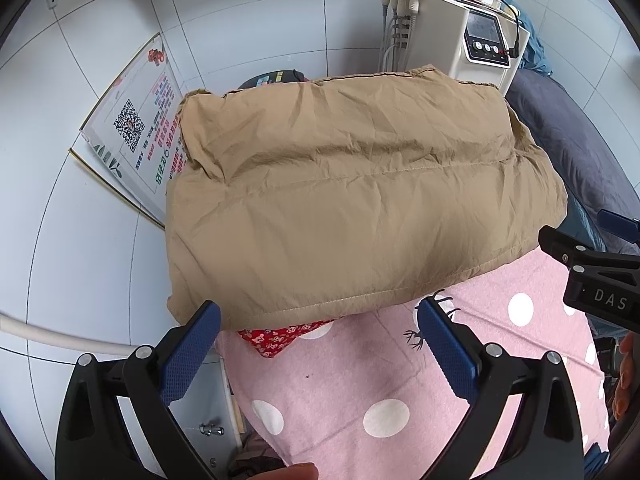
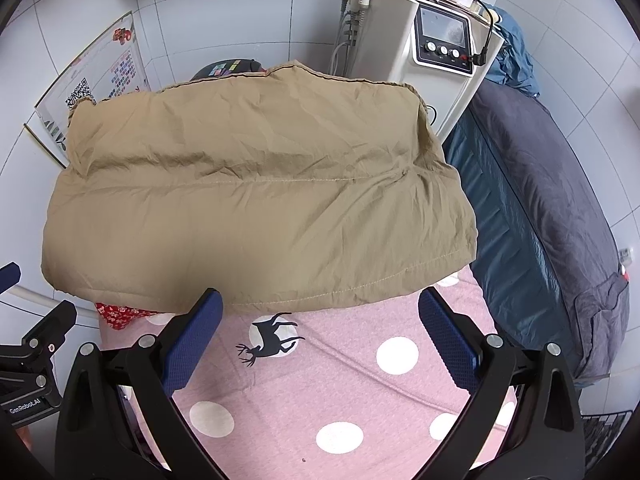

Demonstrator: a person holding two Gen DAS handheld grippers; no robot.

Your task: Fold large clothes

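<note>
bright, even light — soft shadows | fisheye-bent edges — dark corners

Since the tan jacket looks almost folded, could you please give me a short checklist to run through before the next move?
1. Left claw open and holding nothing: ok.
2. Right claw open and holding nothing: ok.
3. Tan puffer jacket lying as one compact block on the pink polka-dot blanket: ok.
4. Sleeves tucked inside the fold: cannot tell, none show from above.
5. Near hem free to grip: ok on the right; on the left a red floral cloth pokes out from under it, so not ok there.
6. Far edge clear of the white machine: cannot tell, the jacket hides the gap.
</note>
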